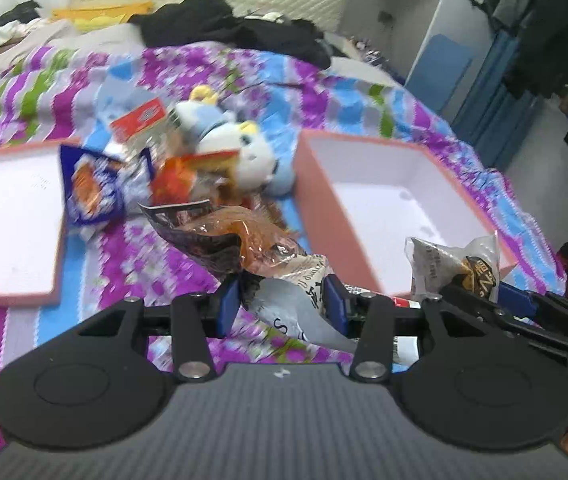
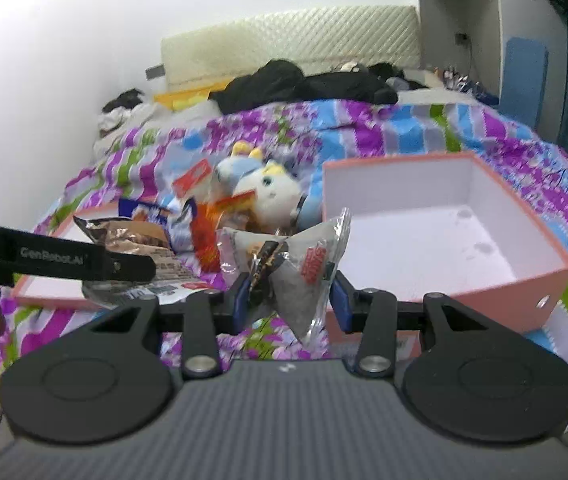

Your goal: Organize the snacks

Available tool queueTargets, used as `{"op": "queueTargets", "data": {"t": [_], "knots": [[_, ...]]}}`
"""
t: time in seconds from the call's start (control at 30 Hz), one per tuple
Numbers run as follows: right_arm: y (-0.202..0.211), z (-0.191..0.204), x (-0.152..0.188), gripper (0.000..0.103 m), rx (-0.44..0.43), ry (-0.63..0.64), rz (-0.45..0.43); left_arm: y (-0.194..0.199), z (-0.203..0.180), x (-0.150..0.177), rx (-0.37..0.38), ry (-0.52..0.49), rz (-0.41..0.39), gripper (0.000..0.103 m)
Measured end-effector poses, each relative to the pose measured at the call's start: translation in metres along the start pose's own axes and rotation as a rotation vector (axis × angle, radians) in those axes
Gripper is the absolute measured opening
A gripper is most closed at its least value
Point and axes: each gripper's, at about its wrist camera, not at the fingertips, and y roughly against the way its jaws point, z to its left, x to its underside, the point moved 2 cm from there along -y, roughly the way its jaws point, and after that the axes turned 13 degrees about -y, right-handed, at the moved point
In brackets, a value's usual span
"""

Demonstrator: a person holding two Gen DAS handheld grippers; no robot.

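Holding snacks in both hands, you're clamping your left gripper on a brown-and-white packet and your right gripper on a clear wrapped snack. Both are hanging over the bed, just beside the open pink box.

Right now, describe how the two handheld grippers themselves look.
Both match: the left gripper and right gripper have matte black linkage arms with silver pivot bolts, blue finger pads, round black discs either side and a grey ribbed body. The left gripper's side reads GenRobot.AI in the right wrist view. No cables visible.
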Motion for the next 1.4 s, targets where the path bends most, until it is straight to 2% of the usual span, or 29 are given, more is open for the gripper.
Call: {"op": "queueTargets", "data": {"t": [0.3,0.53,0.9,1.2,1.27,1.3,1.33,1.37,1.4], "knots": [[-0.010,-0.040,-0.056,0.045,0.056,-0.020,-0.088,-0.030,-0.037,-0.071,0.067,-0.052,-0.063,0.051],[-0.049,-0.087,-0.079,0.045,0.107,-0.051,-0.072,-0.090,-0.066,-0.109,0.091,-0.089,-0.036,0.051],[-0.113,-0.160,-0.078,0.045,0.227,-0.123,0.021,-0.196,-0.095,-0.125,0.122,-0.137,0.070,0.051],[-0.151,-0.185,-0.063,0.046,0.265,-0.182,0.105,-0.234,-0.103,-0.127,0.148,-0.158,0.112,0.054],[-0.152,-0.187,-0.060,0.048,0.269,-0.194,0.116,-0.234,-0.102,-0.127,0.138,-0.168,0.111,0.064],[-0.151,-0.187,-0.060,0.054,0.267,-0.203,0.111,-0.232,-0.102,-0.126,0.131,-0.171,0.108,0.073],[-0.148,-0.186,-0.059,0.059,0.270,-0.210,0.105,-0.228,-0.101,-0.126,0.126,-0.177,0.098,0.076],[-0.145,-0.185,-0.060,0.071,0.272,-0.214,0.096,-0.223,-0.101,-0.126,0.122,-0.179,0.090,0.077],[-0.142,-0.184,-0.061,0.077,0.268,-0.216,0.087,-0.219,-0.100,-0.126,0.117,-0.180,0.087,0.077]]}}
